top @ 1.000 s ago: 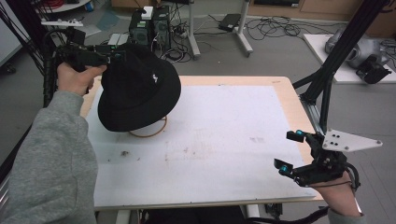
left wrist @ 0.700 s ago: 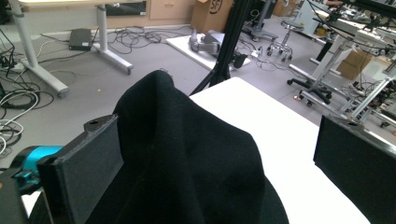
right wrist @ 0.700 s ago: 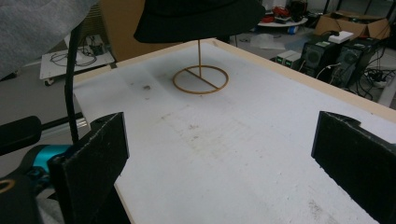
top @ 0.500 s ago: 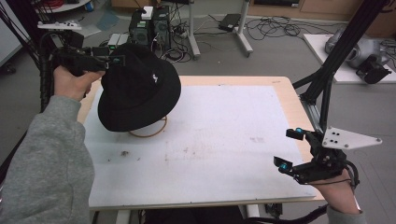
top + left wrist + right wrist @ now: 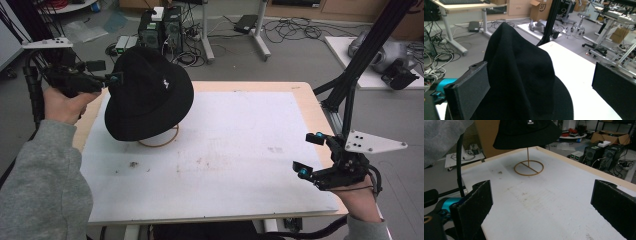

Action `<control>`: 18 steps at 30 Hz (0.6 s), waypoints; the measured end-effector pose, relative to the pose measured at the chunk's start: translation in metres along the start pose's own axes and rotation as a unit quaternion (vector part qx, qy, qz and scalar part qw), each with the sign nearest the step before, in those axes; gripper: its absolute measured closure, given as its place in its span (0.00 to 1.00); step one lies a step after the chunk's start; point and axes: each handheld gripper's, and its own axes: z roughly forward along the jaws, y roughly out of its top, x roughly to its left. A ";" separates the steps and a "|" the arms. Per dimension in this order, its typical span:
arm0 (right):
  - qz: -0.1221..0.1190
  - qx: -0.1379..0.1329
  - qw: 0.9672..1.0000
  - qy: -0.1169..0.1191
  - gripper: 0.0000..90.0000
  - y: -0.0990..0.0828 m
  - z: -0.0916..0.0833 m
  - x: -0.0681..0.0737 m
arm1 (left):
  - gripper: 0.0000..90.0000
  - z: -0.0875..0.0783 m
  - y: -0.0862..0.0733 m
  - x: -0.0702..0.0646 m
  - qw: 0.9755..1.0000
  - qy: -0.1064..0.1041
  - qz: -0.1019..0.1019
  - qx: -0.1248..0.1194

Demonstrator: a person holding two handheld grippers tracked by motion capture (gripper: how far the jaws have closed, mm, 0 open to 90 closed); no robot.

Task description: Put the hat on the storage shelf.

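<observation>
Hovering beside the black hat [image 5: 150, 95] on its wooden stand [image 5: 528, 167], my left gripper [image 5: 107, 79] gapes wide — my right gripper [image 5: 312, 156] too, unclenched, well apart.

Left gripper [image 5: 107, 75] and right gripper [image 5: 310, 155]: black frames, blue-tipped jaws with black foam pads [image 5: 472, 208], grey three-cornered plates [image 5: 372, 142], trailing black cables. Grey sleeve [image 5: 42, 185], lower left of frame.

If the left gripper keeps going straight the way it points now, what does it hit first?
The black hat. The left gripper is open, its jaws on either side of the hat's crown, which sits directly ahead on the wooden stand. Exact gap is hard to judge.
</observation>
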 end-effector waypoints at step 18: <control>0.010 -0.011 1.000 -0.001 0.03 -0.001 0.002 -0.007 | 0.02 -0.022 -0.036 -0.032 0.999 0.001 0.029 -0.014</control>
